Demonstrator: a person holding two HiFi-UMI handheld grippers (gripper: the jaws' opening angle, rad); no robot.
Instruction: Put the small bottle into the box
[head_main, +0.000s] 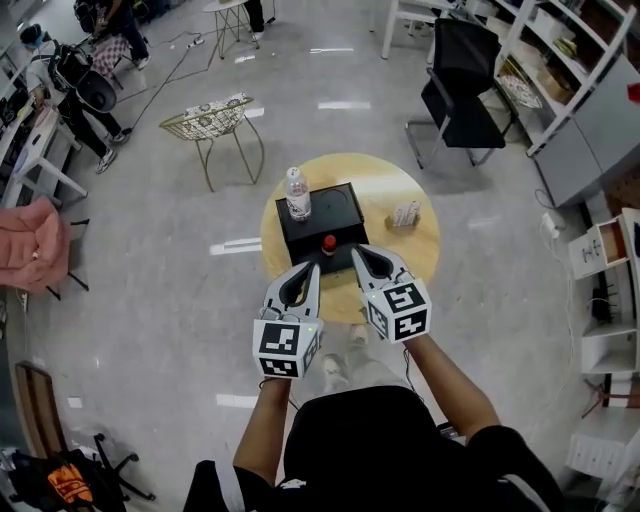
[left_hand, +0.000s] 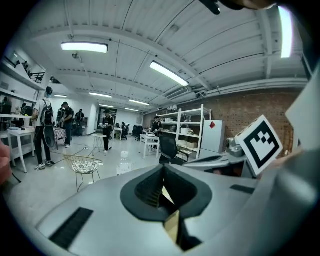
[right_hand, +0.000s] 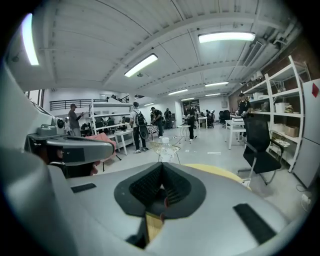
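A black box (head_main: 322, 212) sits in the middle of a round wooden table (head_main: 420, 250). A small dark bottle with a red cap (head_main: 328, 243) stands upright at the box's near side; I cannot tell if it touches the box. My left gripper (head_main: 313, 268) (left_hand: 162, 170) hovers just near-left of it, jaws together with nothing between them. My right gripper (head_main: 359, 251) (right_hand: 161, 167) is just right of the small bottle, its jaws also closed and empty. The two gripper views look over the table and barely show the small bottle.
A clear water bottle (head_main: 297, 193) (left_hand: 124, 162) (right_hand: 165, 150) stands at the box's far-left corner. A small white pack (head_main: 405, 214) lies on the table to the right. A wire stool (head_main: 212, 122) and a black office chair (head_main: 460, 90) stand beyond the table.
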